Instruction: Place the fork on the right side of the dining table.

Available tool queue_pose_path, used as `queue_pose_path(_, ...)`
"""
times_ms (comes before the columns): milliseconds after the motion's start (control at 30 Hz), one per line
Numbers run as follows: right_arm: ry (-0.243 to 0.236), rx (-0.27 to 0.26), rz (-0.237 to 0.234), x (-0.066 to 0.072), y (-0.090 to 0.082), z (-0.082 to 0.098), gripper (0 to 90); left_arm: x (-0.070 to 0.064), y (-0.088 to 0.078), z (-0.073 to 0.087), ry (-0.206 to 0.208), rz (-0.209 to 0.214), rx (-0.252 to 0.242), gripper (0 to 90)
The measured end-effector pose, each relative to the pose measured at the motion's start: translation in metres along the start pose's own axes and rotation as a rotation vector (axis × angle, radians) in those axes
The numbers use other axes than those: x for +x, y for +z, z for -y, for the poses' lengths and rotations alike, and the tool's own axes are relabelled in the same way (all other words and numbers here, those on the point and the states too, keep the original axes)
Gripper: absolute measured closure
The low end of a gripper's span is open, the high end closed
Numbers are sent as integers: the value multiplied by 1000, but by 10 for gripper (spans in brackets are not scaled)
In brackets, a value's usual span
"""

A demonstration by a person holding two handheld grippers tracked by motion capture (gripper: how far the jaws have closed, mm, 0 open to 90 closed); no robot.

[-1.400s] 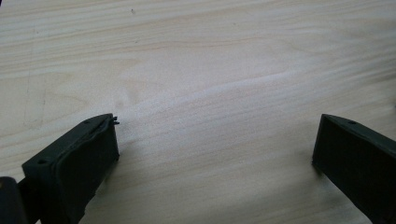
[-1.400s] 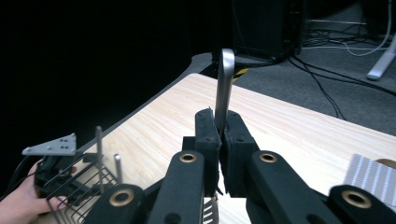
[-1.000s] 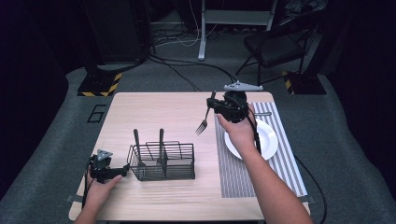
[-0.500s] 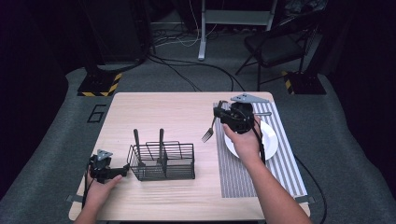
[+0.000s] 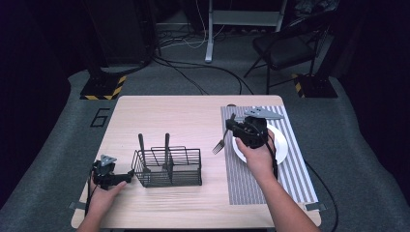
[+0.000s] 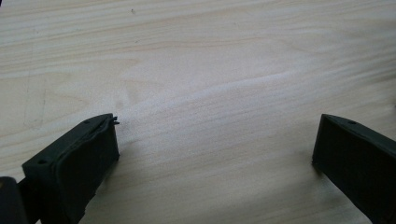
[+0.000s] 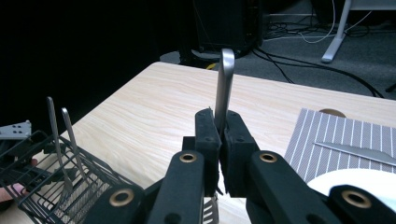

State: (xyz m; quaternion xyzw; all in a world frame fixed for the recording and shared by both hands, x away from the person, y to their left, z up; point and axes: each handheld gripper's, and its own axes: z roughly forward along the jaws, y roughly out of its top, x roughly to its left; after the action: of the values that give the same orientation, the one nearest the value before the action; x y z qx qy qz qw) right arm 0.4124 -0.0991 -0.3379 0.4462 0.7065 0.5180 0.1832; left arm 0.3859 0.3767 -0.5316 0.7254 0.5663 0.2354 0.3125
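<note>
Fork (image 5: 221,143) pinched in my right gripper (image 5: 231,129), over striped mat's (image 5: 251,183) left edge beside plate (image 5: 280,145). Left gripper (image 6: 215,154) spread wide, near table's (image 5: 164,116) front-left corner, by wire basket (image 5: 169,166).

From my high view the table (image 5: 183,121) sits in a pool of light from overhead, while the room around it falls off into near black; the picture is soft and a little grainy. Shadows under the wire basket (image 5: 169,166) are faint and short. My left gripper view is bright and evenly lit, the wood grain slightly blurred, the jaws nearly featureless black. In my right gripper view the fork handle (image 7: 225,84) carries a pale sheen, and the far background is dark.
</note>
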Motion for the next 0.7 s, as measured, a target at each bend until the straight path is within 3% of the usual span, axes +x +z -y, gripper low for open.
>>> queue_pose_path(200, -2, 2, 17, -3, -3, 10, 866, 0, 0, 0, 0, 0, 0, 0)
queue_pose_path(700, 53, 3, 44, -16, -10, 37, 866, 0, 0, 0, 0, 0, 0, 0)
